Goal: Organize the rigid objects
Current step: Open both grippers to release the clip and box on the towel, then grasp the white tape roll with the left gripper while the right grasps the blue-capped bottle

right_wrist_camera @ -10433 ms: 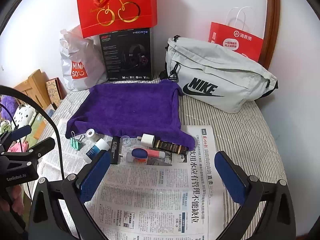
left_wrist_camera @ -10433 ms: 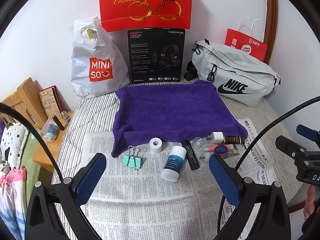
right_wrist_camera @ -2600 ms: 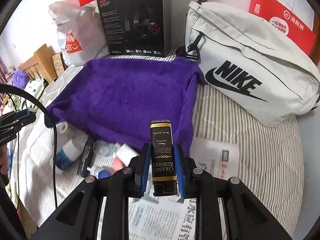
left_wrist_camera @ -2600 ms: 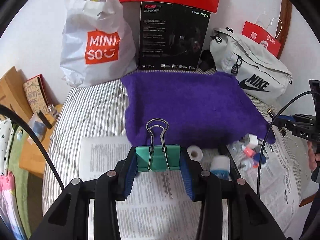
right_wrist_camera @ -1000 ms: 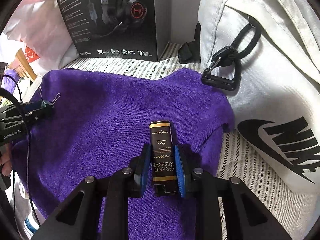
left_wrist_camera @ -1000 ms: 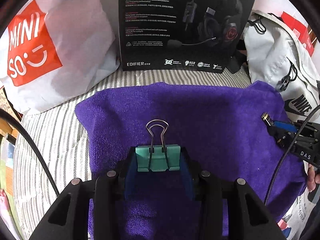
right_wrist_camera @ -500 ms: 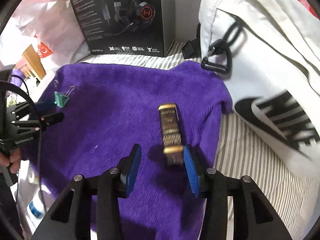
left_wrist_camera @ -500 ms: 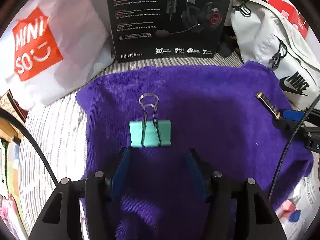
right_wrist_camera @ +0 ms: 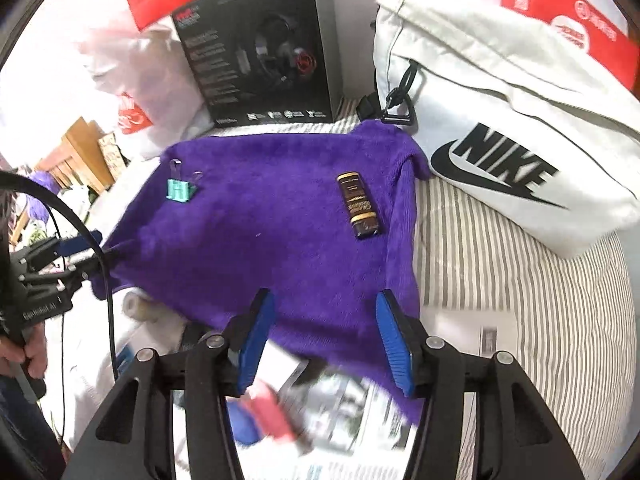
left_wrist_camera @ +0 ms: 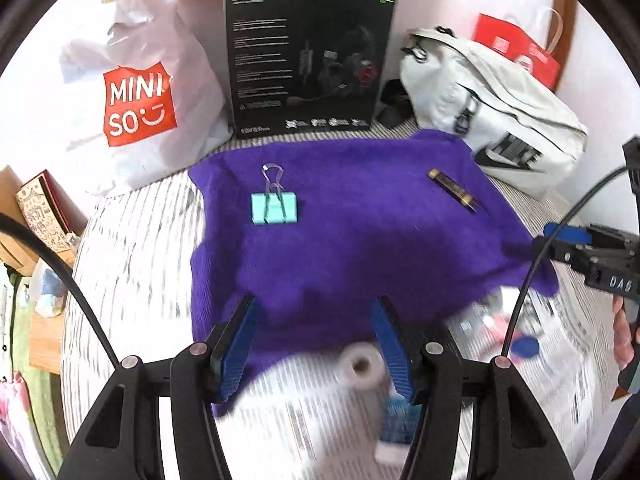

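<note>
A teal binder clip [left_wrist_camera: 274, 207] lies on the far left of the purple towel [left_wrist_camera: 352, 248]; it also shows in the right wrist view [right_wrist_camera: 179, 190]. A dark brown Grand Reserve box [right_wrist_camera: 357, 205] lies on the towel's right part, also seen in the left wrist view [left_wrist_camera: 452, 190]. My left gripper [left_wrist_camera: 316, 344] is open and empty over the towel's near edge. My right gripper [right_wrist_camera: 326, 340] is open and empty over the towel's near right edge. A white tape roll [left_wrist_camera: 360, 366] and a blue-and-white bottle [left_wrist_camera: 394, 428] lie blurred on the newspaper by my left gripper.
A Miniso bag [left_wrist_camera: 132, 92], a black headset box [left_wrist_camera: 308, 60] and a grey Nike bag [right_wrist_camera: 508, 120] stand behind the towel. Small pink and blue items [right_wrist_camera: 264, 412] lie blurred on the newspaper [left_wrist_camera: 560, 380] near the towel's front edge. A wooden bedside stand [left_wrist_camera: 36, 220] is at left.
Both grippers have pulled back toward the near edge of the towel. The binder clip and the brown box stay where they were let go on the towel.
</note>
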The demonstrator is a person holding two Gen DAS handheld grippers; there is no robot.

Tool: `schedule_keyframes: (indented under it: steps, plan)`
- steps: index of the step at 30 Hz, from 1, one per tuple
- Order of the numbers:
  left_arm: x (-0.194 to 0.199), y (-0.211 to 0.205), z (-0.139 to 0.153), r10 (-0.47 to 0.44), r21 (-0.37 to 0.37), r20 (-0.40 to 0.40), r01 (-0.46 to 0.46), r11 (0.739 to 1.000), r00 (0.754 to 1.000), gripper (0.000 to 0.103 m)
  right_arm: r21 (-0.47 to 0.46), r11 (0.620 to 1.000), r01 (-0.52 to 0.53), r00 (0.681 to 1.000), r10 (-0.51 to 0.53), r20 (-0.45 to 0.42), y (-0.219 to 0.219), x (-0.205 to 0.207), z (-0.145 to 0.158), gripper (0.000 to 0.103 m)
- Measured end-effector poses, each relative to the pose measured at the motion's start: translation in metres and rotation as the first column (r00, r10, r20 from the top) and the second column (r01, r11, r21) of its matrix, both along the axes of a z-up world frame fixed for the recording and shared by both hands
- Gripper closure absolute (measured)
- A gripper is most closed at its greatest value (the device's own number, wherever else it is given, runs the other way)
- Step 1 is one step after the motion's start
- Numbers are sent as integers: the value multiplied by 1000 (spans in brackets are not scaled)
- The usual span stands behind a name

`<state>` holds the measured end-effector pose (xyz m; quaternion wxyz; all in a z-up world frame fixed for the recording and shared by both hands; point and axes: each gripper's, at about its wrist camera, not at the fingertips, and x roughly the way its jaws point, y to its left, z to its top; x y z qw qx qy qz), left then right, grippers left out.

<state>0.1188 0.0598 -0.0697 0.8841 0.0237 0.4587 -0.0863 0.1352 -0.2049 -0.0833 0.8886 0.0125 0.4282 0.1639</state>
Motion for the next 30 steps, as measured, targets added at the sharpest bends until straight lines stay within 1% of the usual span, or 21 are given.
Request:
schedule_keyframes:
  steps: [4, 8, 10, 15, 17, 20, 22, 23, 24, 25, 27, 30]
  plan:
    - [-17, -6, -15, -2, -10, -21, 2, 1000, 1000, 46, 21, 1000, -3, 1000, 3, 16, -1, -22, 4, 47]
    - [-27, -10, -33, 2, -10, -36, -2, 1000, 999, 47, 43, 999, 7, 1000, -8, 11, -9, -46, 1, 47]
    - [-26, -11, -40, -5, -27, -48, 4, 1000, 999, 47, 49, 999, 17, 1000, -17, 4, -13, -54, -3, 47]
    - [-16, -15, -56, 6, -4, -81, -7, 1000, 997, 51, 64, 997, 40, 999, -39, -18, -21, -65, -12, 47]
    - [-14, -16, -59, 11, -4, -92, -12, 1000, 996, 53, 67, 997, 45, 999, -43, -25, -24, -67, -15, 47]
    - [-10, -20, -63, 20, 16, -95, -19, 1000, 995, 53, 64, 997, 47, 998, -45, -34, -26, -68, -20, 47]
    - [-9, -23, -64, 27, 31, -88, -24, 999, 996, 56, 64, 997, 49, 998, -46, -42, -26, -67, -23, 47]
    - [-8, -24, -64, 34, 42, -86, -30, 999, 996, 63, 65, 997, 47, 998, -45, -46, -26, -67, -24, 47]
    - [-8, -25, -64, 38, 51, -82, -34, 998, 996, 73, 65, 997, 45, 998, -42, -47, -25, -67, -25, 47]
    - [-8, -27, -64, 33, 51, -80, -29, 998, 996, 76, 62, 997, 41, 998, -38, -49, -24, -67, -26, 47]
    - [-9, -27, -63, 22, 37, -84, -19, 999, 996, 75, 59, 998, 34, 998, -31, -50, -22, -68, -27, 47]
    - [-13, -22, -63, 30, 54, -87, -25, 998, 996, 75, 65, 998, 14, 999, -11, -50, -16, -69, -29, 47]
